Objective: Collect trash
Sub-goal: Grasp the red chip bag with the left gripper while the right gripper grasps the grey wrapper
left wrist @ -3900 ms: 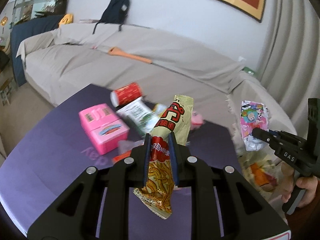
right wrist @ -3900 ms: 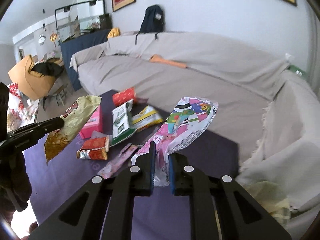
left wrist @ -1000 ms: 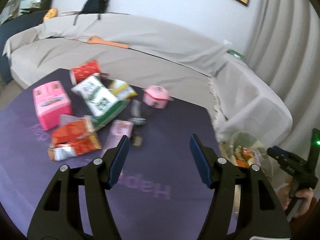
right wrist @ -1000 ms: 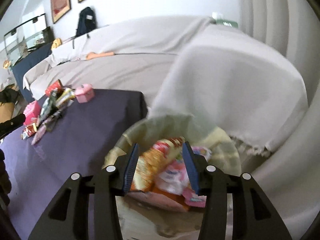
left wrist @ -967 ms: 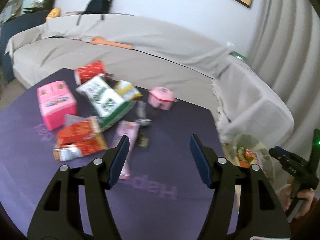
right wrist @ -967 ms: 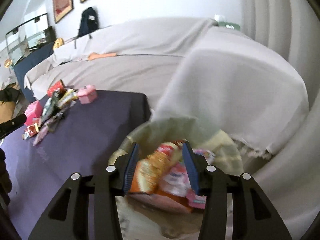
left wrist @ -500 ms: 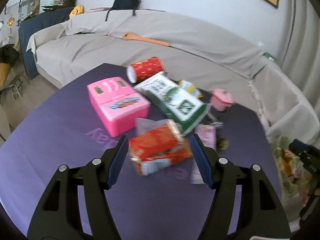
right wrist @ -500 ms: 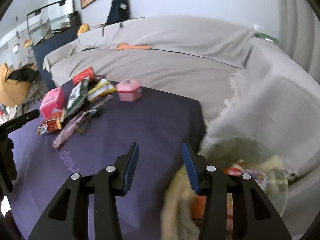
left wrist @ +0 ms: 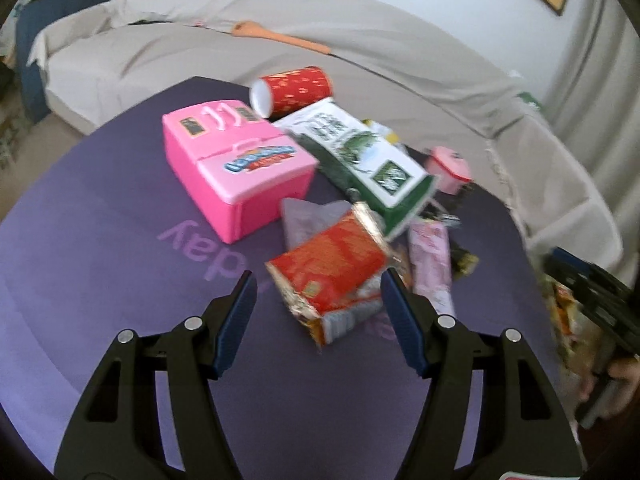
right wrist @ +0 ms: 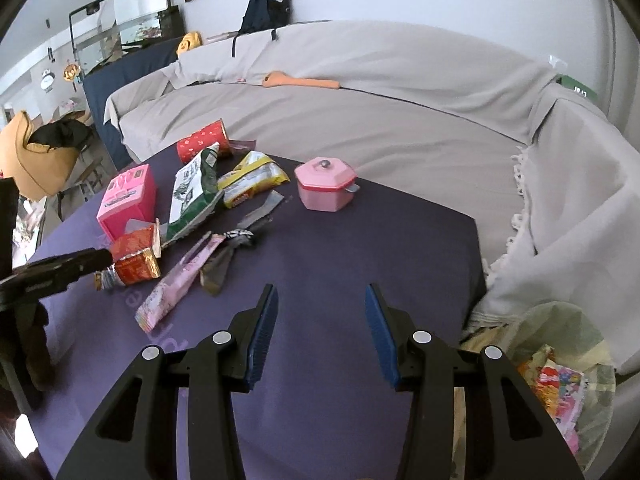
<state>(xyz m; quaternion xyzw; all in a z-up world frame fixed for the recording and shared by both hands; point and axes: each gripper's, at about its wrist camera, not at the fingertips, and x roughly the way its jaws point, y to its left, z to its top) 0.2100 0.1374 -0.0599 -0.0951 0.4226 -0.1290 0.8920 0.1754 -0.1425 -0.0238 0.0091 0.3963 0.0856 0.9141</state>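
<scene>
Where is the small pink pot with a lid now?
In the right wrist view, the pink pot stands on the purple table near its far edge, right of the yellow wrapper.

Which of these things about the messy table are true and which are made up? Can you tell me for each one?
1. The left gripper is open, with the red snack wrapper between its fingers. True.
2. The right gripper is squeezing a pink wrapper. False: it is open and holds nothing; the pink wrapper lies on the purple table.
3. The red paper cup stands upright. False: it lies on its side.
4. The trash bag already has wrappers inside. True.
5. The little pink pot has its lid on. True.
</scene>
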